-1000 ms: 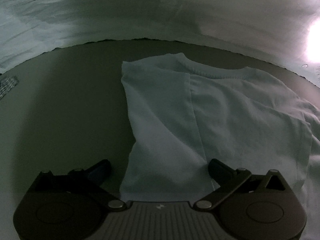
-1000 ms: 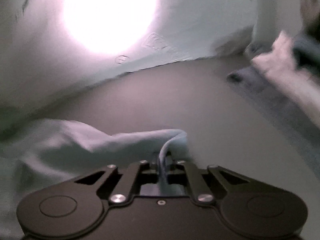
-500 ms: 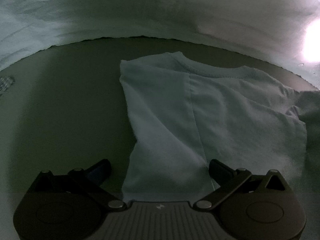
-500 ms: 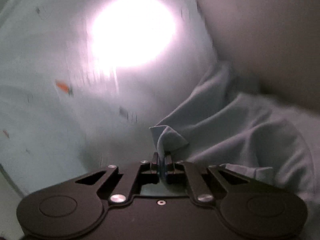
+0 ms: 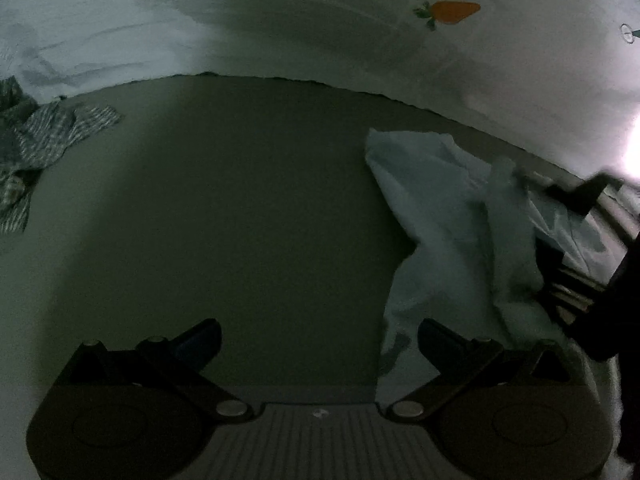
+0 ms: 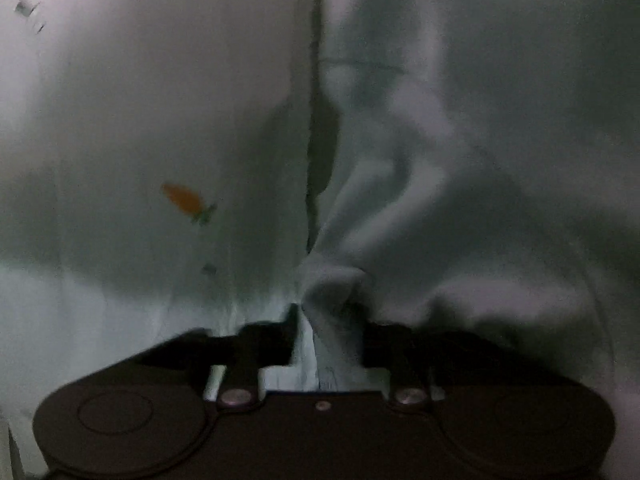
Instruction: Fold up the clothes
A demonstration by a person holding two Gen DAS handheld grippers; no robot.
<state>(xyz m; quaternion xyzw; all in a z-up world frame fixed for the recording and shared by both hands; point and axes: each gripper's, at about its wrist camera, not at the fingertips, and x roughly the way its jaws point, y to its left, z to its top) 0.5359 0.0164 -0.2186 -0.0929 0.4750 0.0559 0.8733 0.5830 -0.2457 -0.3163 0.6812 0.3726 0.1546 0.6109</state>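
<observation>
A pale blue T-shirt (image 5: 452, 216) lies on the dark grey table (image 5: 240, 208) at the right of the left wrist view, with one side lifted and folding over. My left gripper (image 5: 318, 338) is open and empty, low over the table just left of the shirt's near edge. My right gripper (image 6: 330, 320) is shut on a bunched fold of the T-shirt (image 6: 440, 200), which fills the right half of the right wrist view. The right gripper also shows in the left wrist view (image 5: 576, 196) as a dark blurred shape above the shirt.
A checked grey-and-white garment (image 5: 36, 148) lies crumpled at the table's far left. A white sheet with carrot prints (image 5: 448, 12) hangs behind the table; it also shows in the right wrist view (image 6: 120, 140). A bright light glares at the right edge (image 5: 634, 156).
My left gripper has swung left, so the shirt now sits at the right of its view. My right gripper has carried its side of the shirt up and over the rest.
</observation>
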